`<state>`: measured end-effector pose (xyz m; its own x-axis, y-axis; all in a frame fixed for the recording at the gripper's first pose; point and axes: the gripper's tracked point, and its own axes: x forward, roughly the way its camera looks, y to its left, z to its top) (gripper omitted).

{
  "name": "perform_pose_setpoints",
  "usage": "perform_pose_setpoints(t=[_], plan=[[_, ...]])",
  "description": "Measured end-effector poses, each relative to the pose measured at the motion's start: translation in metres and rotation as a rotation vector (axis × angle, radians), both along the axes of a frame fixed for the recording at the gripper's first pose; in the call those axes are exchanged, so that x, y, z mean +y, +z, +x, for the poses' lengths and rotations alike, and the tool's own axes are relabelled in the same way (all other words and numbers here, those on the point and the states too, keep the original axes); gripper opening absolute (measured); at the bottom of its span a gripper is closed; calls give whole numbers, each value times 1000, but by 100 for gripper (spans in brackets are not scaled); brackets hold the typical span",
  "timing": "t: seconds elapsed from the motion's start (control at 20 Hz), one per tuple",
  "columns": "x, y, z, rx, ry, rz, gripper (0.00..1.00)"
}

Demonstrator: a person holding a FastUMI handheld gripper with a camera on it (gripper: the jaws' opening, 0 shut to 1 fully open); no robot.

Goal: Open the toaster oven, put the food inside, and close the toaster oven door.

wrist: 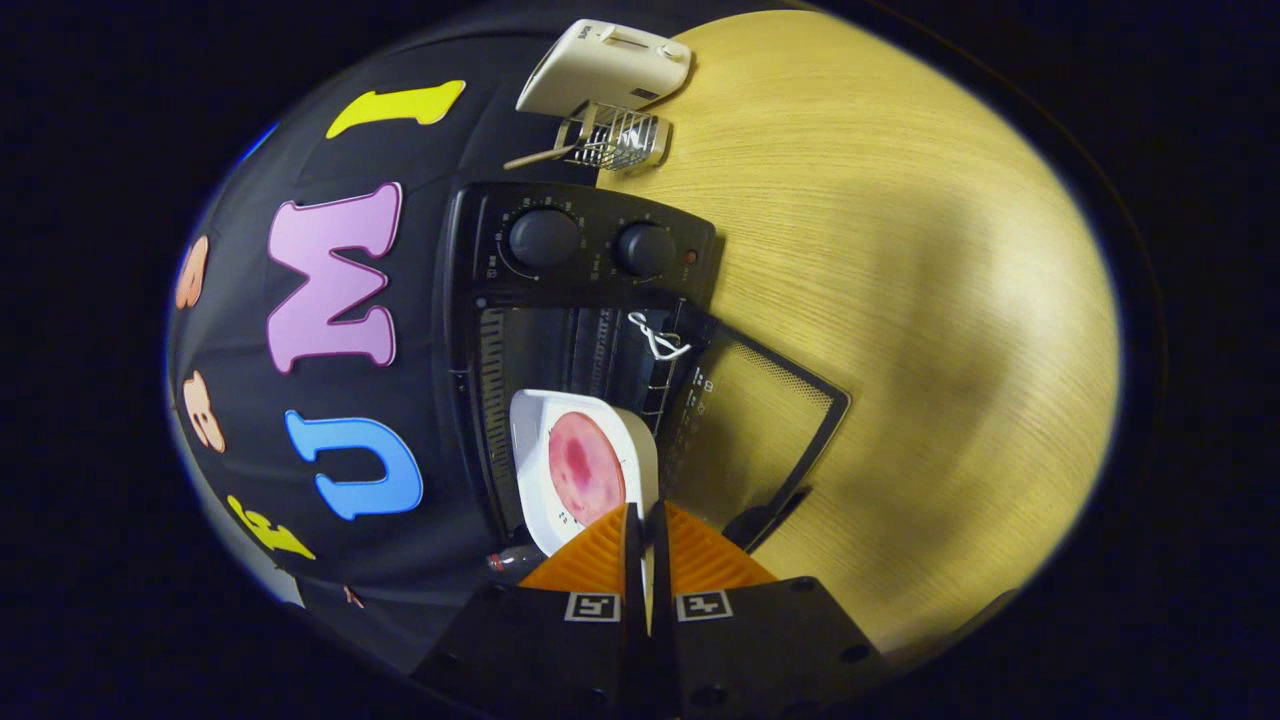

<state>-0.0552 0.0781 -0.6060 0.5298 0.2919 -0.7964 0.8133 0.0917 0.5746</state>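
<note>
The view is rolled sideways. A black toaster oven (580,250) with two knobs stands on the wooden table against the booth wall, its glass door (760,420) swung fully open and lying flat. A white square plate (535,470) carrying a round pink slice of food (585,465) sits partly inside the oven's mouth. My gripper (645,525) is shut on the plate's near rim, both fingers pressed on the thin edge. A white string (655,340) is tied at the door's upper edge.
Beyond the oven, a cream-coloured toaster (605,65) and a small wire basket (615,140) holding a wooden utensil stand on the light wood table (900,250). Bare tabletop spreads out past the open door.
</note>
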Motion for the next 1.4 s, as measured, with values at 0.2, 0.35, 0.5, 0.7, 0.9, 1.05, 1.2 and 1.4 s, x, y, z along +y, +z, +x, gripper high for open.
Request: perform_pose_setpoints(t=[0.2, 0.35, 0.5, 0.7, 0.9, 1.05, 1.2, 1.4], plan=[[2, -22, 27, 39, -141, -31, 6], [6, -33, 54, 46, -229, -61, 6], [19, -48, 74, 69, -250, -65, 6], [36, -57, 89, 87, -265, -57, 6], [35, -65, 89, 121, -280, -66, 6], [33, -66, 89, 136, -262, -79, 6], [38, -70, 97, 135, -268, -72, 10], [34, -55, 92, 131, -251, -80, 39]])
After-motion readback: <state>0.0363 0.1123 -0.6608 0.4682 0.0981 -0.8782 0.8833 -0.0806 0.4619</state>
